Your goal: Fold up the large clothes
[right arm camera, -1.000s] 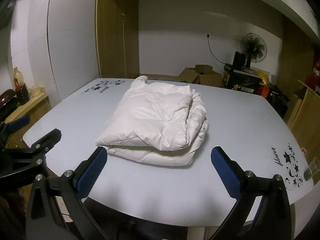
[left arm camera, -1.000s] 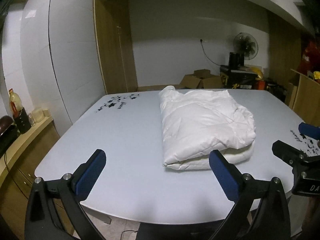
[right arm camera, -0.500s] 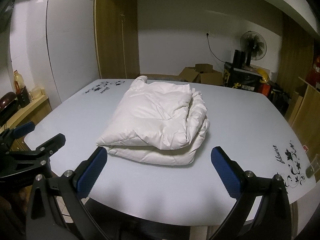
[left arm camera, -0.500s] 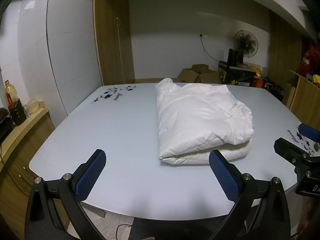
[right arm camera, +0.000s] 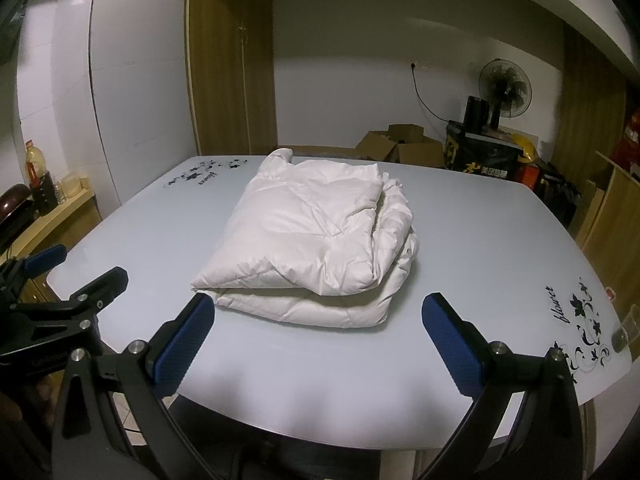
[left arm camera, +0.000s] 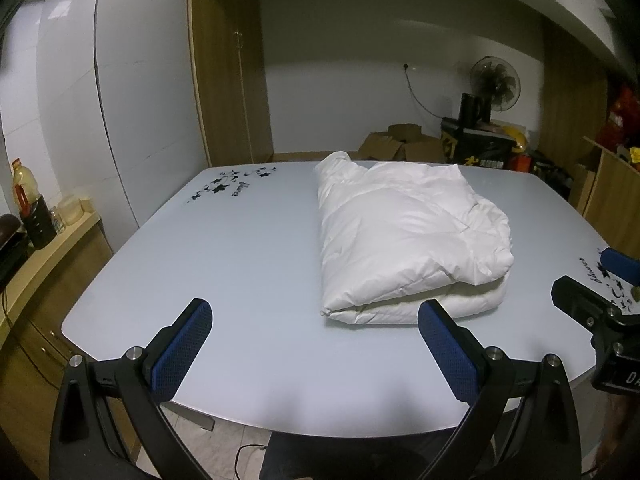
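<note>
A white puffy down garment (left arm camera: 404, 240) lies folded in a thick stacked bundle on the pale grey table (left arm camera: 240, 264); it also shows in the right wrist view (right arm camera: 316, 244). My left gripper (left arm camera: 314, 312) is open and empty, held back over the table's near edge, left of the bundle's near end. My right gripper (right arm camera: 318, 308) is open and empty, just short of the bundle's near edge. Each gripper shows at the side of the other's view: the right gripper in the left wrist view (left arm camera: 588, 284), the left gripper in the right wrist view (right arm camera: 76, 270).
The table (right arm camera: 500, 248) has black flower prints at the far left (left arm camera: 228, 188) and near right (right arm camera: 576, 312). A counter with a bottle (left arm camera: 24, 184) stands at the left. Cardboard boxes (right arm camera: 400, 146), a fan (right arm camera: 500, 84) and wooden furniture (left arm camera: 612, 192) lie behind.
Both grippers have drawn back and risen a little from the bundle, so the table and the room look slightly farther. The garment has not moved. Both stay open.
</note>
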